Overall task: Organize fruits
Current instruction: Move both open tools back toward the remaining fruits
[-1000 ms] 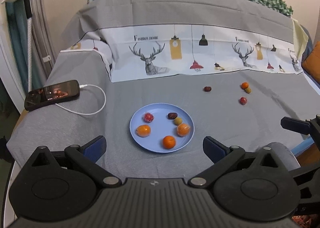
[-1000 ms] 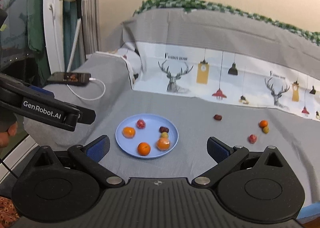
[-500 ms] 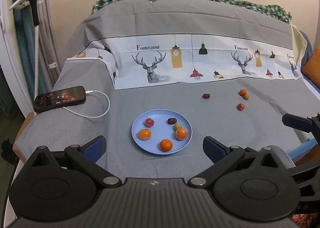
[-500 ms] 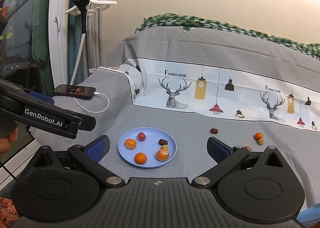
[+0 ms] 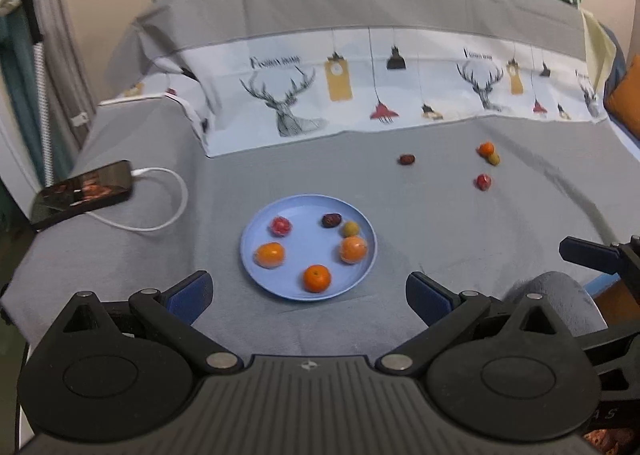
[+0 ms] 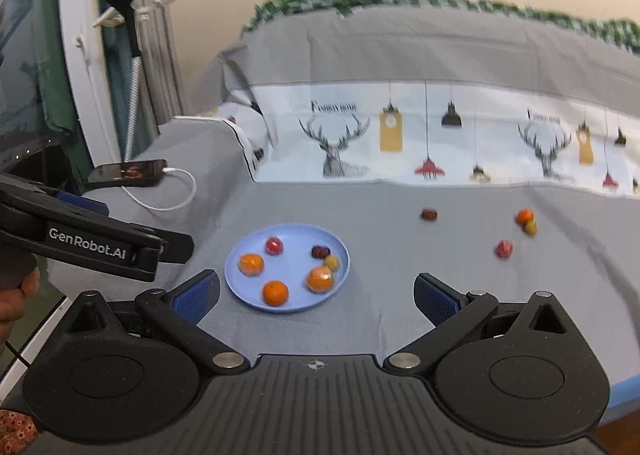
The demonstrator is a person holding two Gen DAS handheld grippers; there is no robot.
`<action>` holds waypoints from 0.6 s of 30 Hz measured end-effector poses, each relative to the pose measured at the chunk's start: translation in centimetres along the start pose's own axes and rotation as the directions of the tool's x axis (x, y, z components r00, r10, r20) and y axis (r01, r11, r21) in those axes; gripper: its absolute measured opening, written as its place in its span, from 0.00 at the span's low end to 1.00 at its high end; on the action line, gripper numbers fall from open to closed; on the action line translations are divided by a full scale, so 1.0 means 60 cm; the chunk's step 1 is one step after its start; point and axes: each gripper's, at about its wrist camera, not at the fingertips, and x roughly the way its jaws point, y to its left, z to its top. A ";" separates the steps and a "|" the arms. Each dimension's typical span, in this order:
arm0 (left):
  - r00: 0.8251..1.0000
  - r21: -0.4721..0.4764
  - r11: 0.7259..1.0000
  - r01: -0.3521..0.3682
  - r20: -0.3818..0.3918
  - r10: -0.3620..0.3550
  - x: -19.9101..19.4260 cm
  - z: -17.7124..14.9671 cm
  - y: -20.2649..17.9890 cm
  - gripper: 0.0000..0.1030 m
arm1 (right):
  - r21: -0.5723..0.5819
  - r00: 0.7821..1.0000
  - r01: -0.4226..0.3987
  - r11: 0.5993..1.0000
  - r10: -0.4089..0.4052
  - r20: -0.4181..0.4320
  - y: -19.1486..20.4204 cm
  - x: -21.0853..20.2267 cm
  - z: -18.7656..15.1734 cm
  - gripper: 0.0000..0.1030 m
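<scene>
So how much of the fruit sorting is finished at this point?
Six fruits already sit on the blue plate. Nothing is in hand: the left gripper and the right gripper are both open and empty, short of the plate. Four pieces are left loose on the grey sheet: a dark date, a small orange touching a green fruit, and a red fruit.

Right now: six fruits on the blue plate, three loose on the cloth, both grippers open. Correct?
Not quite: four fruits lie loose on the grey cloth, not three, as the left wrist view shows. The blue plate does hold six, and the left gripper and right gripper are open.
</scene>
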 end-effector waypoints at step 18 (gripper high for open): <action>0.994 0.066 0.992 0.110 -0.026 -0.108 0.393 0.224 -0.190 1.00 | 0.195 0.883 0.469 0.861 -0.464 -0.074 -0.397 0.247 0.051 0.99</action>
